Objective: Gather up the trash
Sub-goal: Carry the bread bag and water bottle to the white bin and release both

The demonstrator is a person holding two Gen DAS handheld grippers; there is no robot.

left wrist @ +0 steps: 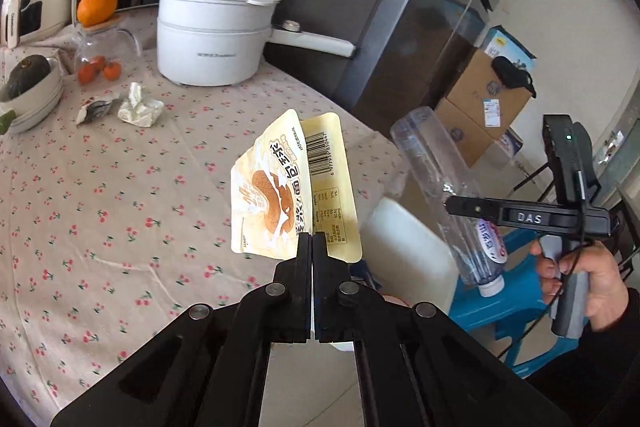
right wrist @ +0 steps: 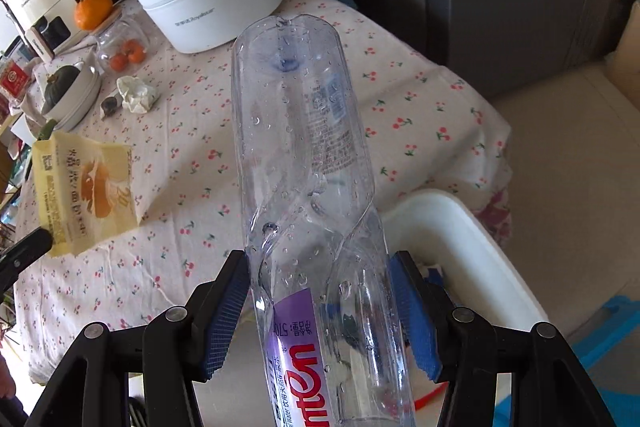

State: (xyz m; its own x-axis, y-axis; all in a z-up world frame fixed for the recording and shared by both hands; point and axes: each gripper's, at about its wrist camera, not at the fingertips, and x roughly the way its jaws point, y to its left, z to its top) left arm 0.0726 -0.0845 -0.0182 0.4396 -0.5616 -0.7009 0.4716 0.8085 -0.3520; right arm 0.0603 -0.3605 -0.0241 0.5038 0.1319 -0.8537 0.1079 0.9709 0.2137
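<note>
Left tongs (left wrist: 311, 235) clamped on the bread wrapper (left wrist: 280, 187), right tongs (right wrist: 322, 291) on the bottle (right wrist: 308, 163) — neither binned; crumpled tissue (left wrist: 140, 106) and scrap (left wrist: 94, 109) remain far-left on the worktop (left wrist: 120, 207).

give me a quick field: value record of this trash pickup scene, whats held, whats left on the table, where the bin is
left gripper: shut on yellow bread wrapper
right gripper: shut on empty plastic bottle, held base-up
trash left: crumpled tissue and small dark wrapper, lying side by side
surface: cherry-print tablecloth
bin: white bin below the table edge
other items: white pot, orange
</note>
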